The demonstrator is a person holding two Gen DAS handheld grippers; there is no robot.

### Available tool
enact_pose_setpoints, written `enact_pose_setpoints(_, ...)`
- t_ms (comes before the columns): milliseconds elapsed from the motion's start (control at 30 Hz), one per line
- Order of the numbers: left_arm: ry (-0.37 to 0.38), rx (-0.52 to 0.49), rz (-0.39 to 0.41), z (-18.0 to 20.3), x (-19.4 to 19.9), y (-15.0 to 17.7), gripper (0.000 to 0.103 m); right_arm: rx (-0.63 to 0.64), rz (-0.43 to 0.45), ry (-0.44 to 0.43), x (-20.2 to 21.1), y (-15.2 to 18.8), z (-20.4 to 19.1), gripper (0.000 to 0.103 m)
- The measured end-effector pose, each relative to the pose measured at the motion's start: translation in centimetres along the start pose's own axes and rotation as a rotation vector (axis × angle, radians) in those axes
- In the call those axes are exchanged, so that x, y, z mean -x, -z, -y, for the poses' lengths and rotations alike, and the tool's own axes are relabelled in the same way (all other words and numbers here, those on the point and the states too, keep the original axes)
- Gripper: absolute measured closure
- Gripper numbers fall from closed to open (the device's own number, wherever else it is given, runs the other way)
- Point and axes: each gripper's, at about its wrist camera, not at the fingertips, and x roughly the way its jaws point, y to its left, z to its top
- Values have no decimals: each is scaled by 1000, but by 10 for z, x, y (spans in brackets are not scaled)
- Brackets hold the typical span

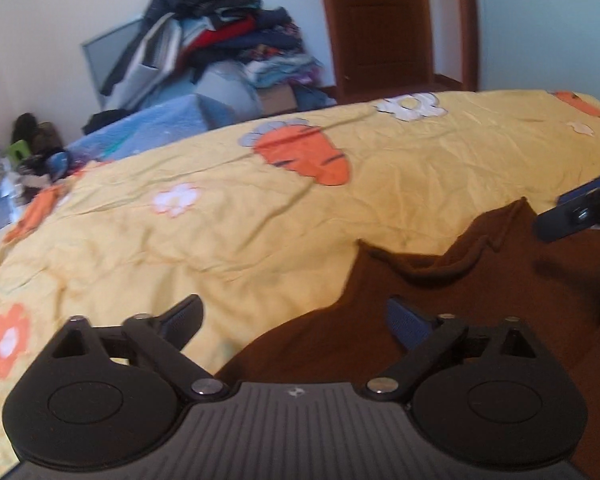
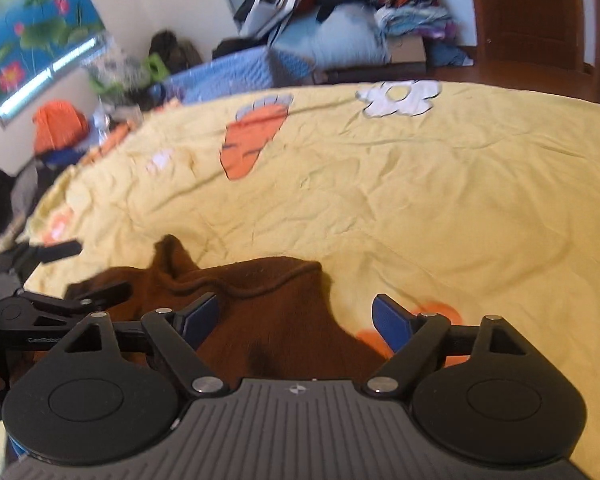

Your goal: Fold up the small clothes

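A small brown garment (image 1: 480,312) lies crumpled on the yellow bedspread (image 1: 260,220), its collar edge raised in folds. In the left wrist view my left gripper (image 1: 294,312) hangs open over the garment's left edge, nothing between its blue pads. My right gripper (image 1: 584,200) shows at the right edge, above the cloth. In the right wrist view the brown garment (image 2: 268,304) spreads under my right gripper (image 2: 296,308), which is open, its left finger over the cloth and its right finger over the bedspread (image 2: 420,200). My left gripper (image 2: 86,270) stands open at the garment's left side.
The bedspread carries carrot (image 1: 304,152) and flower (image 1: 412,106) prints. Beyond the bed's far edge stand a tall heap of clothes (image 1: 220,28), a blue quilted box (image 2: 228,76) and a brown door (image 1: 384,24). A lotus picture (image 2: 32,24) hangs at the left.
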Motion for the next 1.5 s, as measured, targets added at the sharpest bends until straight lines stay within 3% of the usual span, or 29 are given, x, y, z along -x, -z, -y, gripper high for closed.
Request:
enact_pose_setpoints(67,47,-18,-44,6,-18,-5,55,56,-14,0,-9,3,-5,39)
enact_pose_setpoints(100,67,-18,-42,8,-22,-5,72,89,-22,17,-10,3,-7,74)
enact_pose_setpoints(133,64,-30,-37,11,-24,-7,86,88,-26,31,-10,1,-5,92)
enact_pose_setpoints(233,-56,-67,-5,17,-28,-8,103,9,69,36,0,2,12,92)
enact_pose_setpoints(300,-130,-37,-9,12,-37,-5,103,-27,87,47,-6,13,19,94)
enact_pose_setpoints(367,-150,-17,-18,9,-35,-5,103,-40,120,53,-4,21,19,94)
enact_pose_setpoints(433,-152,35,-25,-1,-22,-6,100,-99,121,33,9,24,20,66)
enact_pose_setpoints(500,-141,100,42,-18,8,-1,99,-116,182,-23,40,34,18,49)
enact_pose_setpoints(533,-124,131,62,-28,24,5,96,-113,214,-53,57,43,17,33)
enact_pose_setpoints(567,-96,157,60,-37,36,10,92,-104,228,-64,70,51,16,26)
enact_pose_setpoints(600,-57,176,45,-44,44,17,79,-91,222,-57,79,59,16,23)
enact_pose_setpoints(633,-22,185,23,-49,48,25,58,-69,194,-44,83,67,15,24)
enact_pose_setpoints(700,13,164,-52,-47,42,42,33,-9,88,28,75,83,12,26)
enact_pose_setpoints(733,6,144,-98,-42,33,51,32,27,55,64,71,92,13,32)
enact_pose_setpoints(800,5,173,-28,-47,33,67,27,158,98,106,69,107,11,35)
enact_pose_setpoints(833,7,220,-39,-53,33,68,27,127,100,109,70,107,14,35)
enact_pose_setpoints(900,-74,281,-87,-58,41,62,28,49,44,150,71,98,16,34)
enact_pose_setpoints(967,-104,307,-68,-56,73,63,29,0,50,159,89,99,9,35)
enact_pose_setpoints(1000,-80,323,-30,-53,96,69,28,1,88,132,106,106,4,32)
enact_pose_setpoints(1100,-23,371,69,-44,165,110,14,-30,191,37,158,145,0,1)
enact_pose_setpoints(1167,-35,380,94,-39,195,147,11,-70,159,27,169,172,7,5)
enact_pose_setpoints(1267,-69,437,-16,-44,198,192,11,-132,48,83,155,204,24,21)
enact_pose_setpoints(1300,-57,485,-63,-48,193,202,11,-100,94,85,157,211,20,23)
enact_pose_setpoints(1333,-71,481,-20,-45,198,208,11,-90,75,57,154,214,16,28)
enact_pose_setpoints(1367,-61,486,-31,-45,197,210,11,-77,81,47,153,216,11,33)
enact_pose_setpoints(1400,-76,472,-33,-42,197,208,22,-72,63,21,148,215,7,58)
enact_pose_setpoints(1433,-95,447,-37,-39,197,204,57,-66,48,17,144,213,4,83)
enact_pose_setpoints(1467,-116,414,-39,-37,195,200,79,-50,47,38,142,214,1,89)
enact_pose_setpoints(1500,-123,394,-44,-38,194,198,94,-37,50,49,142,213,3,93)
